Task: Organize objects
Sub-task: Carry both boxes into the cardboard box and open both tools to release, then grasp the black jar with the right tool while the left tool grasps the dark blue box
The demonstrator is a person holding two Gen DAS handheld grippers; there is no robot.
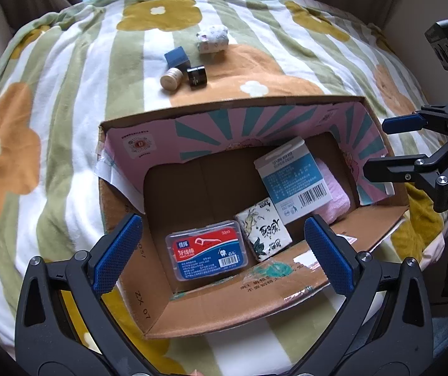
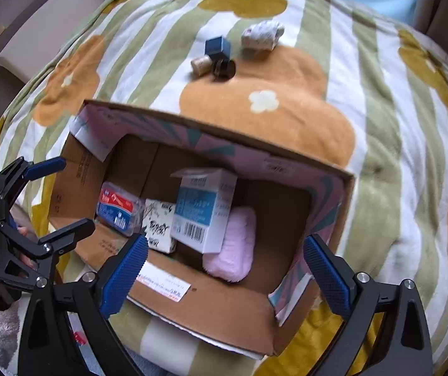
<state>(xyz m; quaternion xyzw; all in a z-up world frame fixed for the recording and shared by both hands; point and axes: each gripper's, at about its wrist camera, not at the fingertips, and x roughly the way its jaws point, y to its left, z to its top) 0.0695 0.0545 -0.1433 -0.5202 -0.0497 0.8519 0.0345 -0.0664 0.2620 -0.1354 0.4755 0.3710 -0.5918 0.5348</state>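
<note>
An open brown cardboard box (image 1: 224, 307) with pink and teal printed inner flaps sat on a plush blanket (image 1: 67, 144) striped green and white and dotted with orange and mustard flowers. Inside the box lay four things. A clear blue plastic case of dental floss picks (image 1: 207, 253) with a red label rested near one corner, flat on the bottom. Just beside it, touching, was a small white tissue pack (image 1: 263, 233) with black brush lettering. A white and blue carton (image 1: 292, 181) with a barcode leaned tilted over a soft pink folded cloth (image 2: 233, 244), which lay against the box wall.

Further off on the blanket, well apart from the box, four small things clustered together: a dark blue cube-shaped box (image 1: 177, 57), a beige round jar (image 1: 171, 79) on its side, a black squat jar (image 1: 197, 76), and a white rolled cloth bundle (image 1: 213, 39) with a small print.

The left tool (image 1: 222, 257) hung over the near edge of the box, its blue-padded fingers (image 1: 117, 253) spread wide apart with nothing pressed between them. The right tool (image 2: 224, 274) hovered over the other side of the box, pointing steeply down, its pads likewise wide apart and gripping nothing. A hand (image 2: 23, 244) showed behind the left tool in the right wrist view.
</note>
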